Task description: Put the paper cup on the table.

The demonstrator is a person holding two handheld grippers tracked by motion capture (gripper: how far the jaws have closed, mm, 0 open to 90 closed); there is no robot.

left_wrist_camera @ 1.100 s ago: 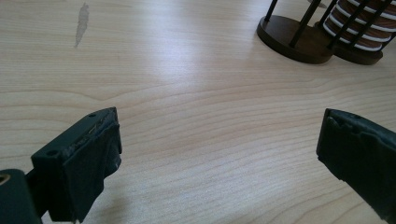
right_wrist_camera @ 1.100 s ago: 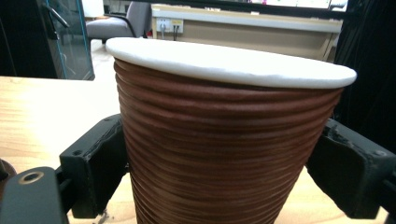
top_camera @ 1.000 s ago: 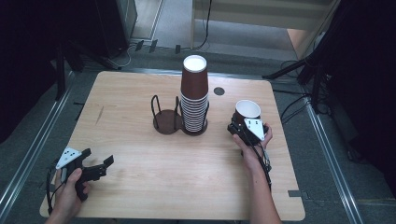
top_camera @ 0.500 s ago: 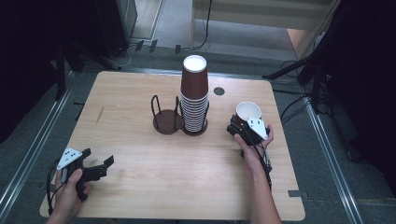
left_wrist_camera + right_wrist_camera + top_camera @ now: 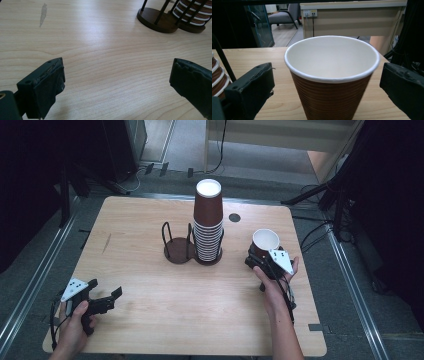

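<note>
Cup (image 5: pixel 265 241), brown paper with a white rim and white inside, stands upright and mouth-up on the right part of the wooden table (image 5: pixel 150 320), just right of the cup stack (image 5: pixel 208 222). Right gripper (image 5: pixel 261 257) sits directly behind it on the person's side, held in the right hand (image 5: pixel 274 282), grey three-cornered plate on top.

From the right gripper view the cup (image 5: pixel 332 75) stands between the two black jaws, which are spread wide. A clear gap of table shows on each side between jaw and cup wall; neither pad touches it. Claw released, straddling the cup but gripping nothing.

Stack of inverted brown cups with white rims rises near table centre, its top cup's white base facing up. It sits in one side of a dark wooden holder (image 5: pixel 178 250) with thin black upright rods; the other side of the holder, to the stack's left, is bare. A small dark round hole (image 5: pixel 234 217) lies in the tabletop behind the stack.

Left gripper (image 5: pixel 107 301) is at the near left corner of the table, well apart from holder and cups, held in the left hand (image 5: pixel 75 325). In the left gripper view its jaws stand wide apart over bare wood, holding nothing; holder base (image 5: pixel 156 18) and lower stack (image 5: pixel 192 15) show far off at upper right. A faint grey smudge (image 5: pixel 43 14) marks the wood at upper left.
</note>
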